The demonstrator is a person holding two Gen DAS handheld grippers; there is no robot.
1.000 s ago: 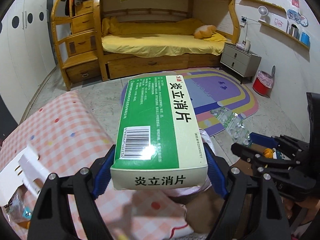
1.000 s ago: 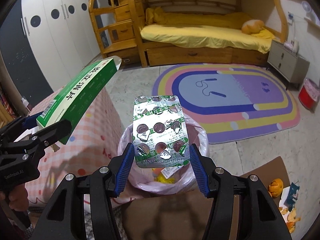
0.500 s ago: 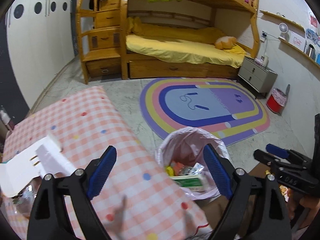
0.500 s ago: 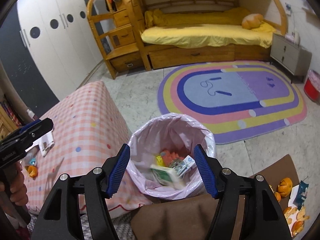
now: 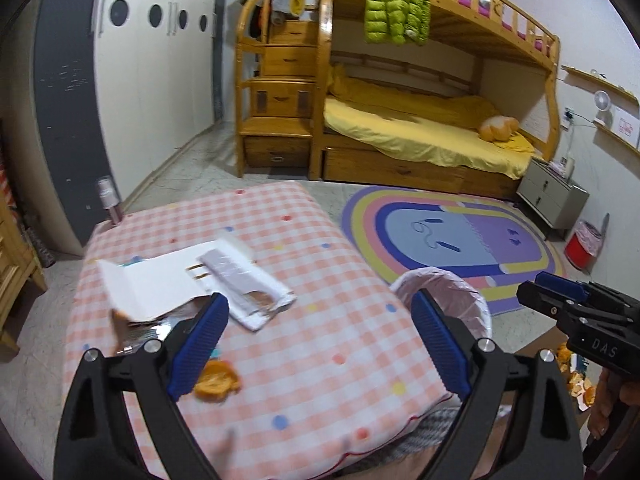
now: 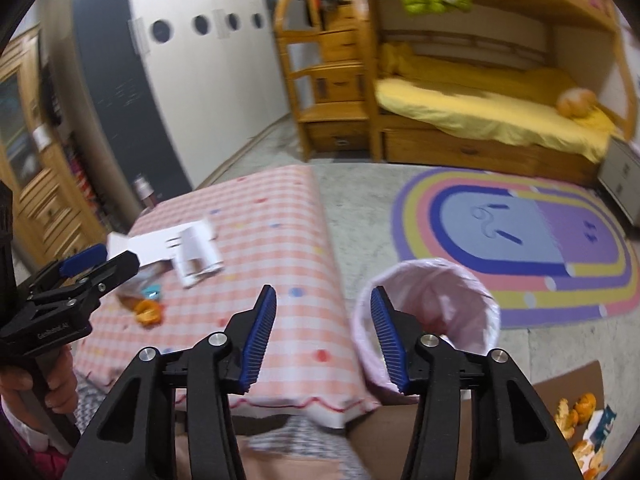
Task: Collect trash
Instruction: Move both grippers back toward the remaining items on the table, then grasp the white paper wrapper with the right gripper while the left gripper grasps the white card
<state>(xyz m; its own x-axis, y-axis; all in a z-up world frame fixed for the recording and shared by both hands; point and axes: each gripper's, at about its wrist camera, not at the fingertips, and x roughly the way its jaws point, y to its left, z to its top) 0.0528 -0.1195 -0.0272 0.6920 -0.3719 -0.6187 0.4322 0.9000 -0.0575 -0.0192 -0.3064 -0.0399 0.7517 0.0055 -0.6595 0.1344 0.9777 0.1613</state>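
Observation:
My left gripper [image 5: 320,308] is open and empty above the pink checked table [image 5: 320,368]. My right gripper [image 6: 323,296] is open and empty, between the table's edge [image 6: 304,344] and the pink-lined trash bin [image 6: 436,292]. On the table lie an orange peel [image 5: 216,380], white torn packaging [image 5: 160,284], a white wrapper [image 5: 248,284] and a crinkled foil piece [image 5: 140,332]. The peel [image 6: 148,312] and white packaging [image 6: 192,252] also show in the right wrist view. The bin's rim [image 5: 452,292] shows at the table's right side.
More orange peels and a wrapper [image 6: 580,416] lie on a brown surface at lower right. A rainbow rug [image 5: 452,240], a wooden bunk bed [image 5: 420,132], a grey nightstand [image 5: 552,200] and a red bin [image 5: 580,244] stand beyond. A small bottle [image 5: 108,200] stands behind the table.
Both grippers let go of the green medicine box and the blister pack over the bin and opened. They have since swung left toward the table, and the bin's inside is out of sight.

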